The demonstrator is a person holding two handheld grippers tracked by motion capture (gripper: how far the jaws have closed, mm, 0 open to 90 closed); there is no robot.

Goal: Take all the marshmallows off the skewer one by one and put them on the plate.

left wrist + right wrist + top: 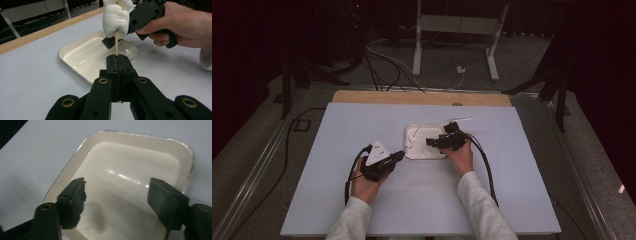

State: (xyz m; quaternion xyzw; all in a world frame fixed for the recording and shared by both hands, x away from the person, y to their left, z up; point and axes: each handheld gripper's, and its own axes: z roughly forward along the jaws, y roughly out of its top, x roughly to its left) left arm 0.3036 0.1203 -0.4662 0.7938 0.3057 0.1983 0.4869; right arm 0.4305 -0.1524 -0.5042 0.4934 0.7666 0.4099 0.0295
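My left gripper point(117, 58) is shut on the lower end of a wooden skewer point(116, 46), which stands upright with white marshmallows point(116, 21) threaded on it. In the high view the left gripper point(401, 155) sits at the near left corner of a white tray point(422, 157), and the marshmallows point(412, 139) are above the tray's left side. My right gripper point(116, 197) hangs open over the tray point(140, 162), with nothing between its pads point(75, 200). It reaches in from the tray's right point(429, 142), just behind the marshmallows.
A thin pale stick point(459, 120) lies on the pale blue table mat point(362, 200) just behind the tray. A wooden strip point(422, 98) edges the far side. Cables and a metal stand point(452, 30) are on the floor beyond.
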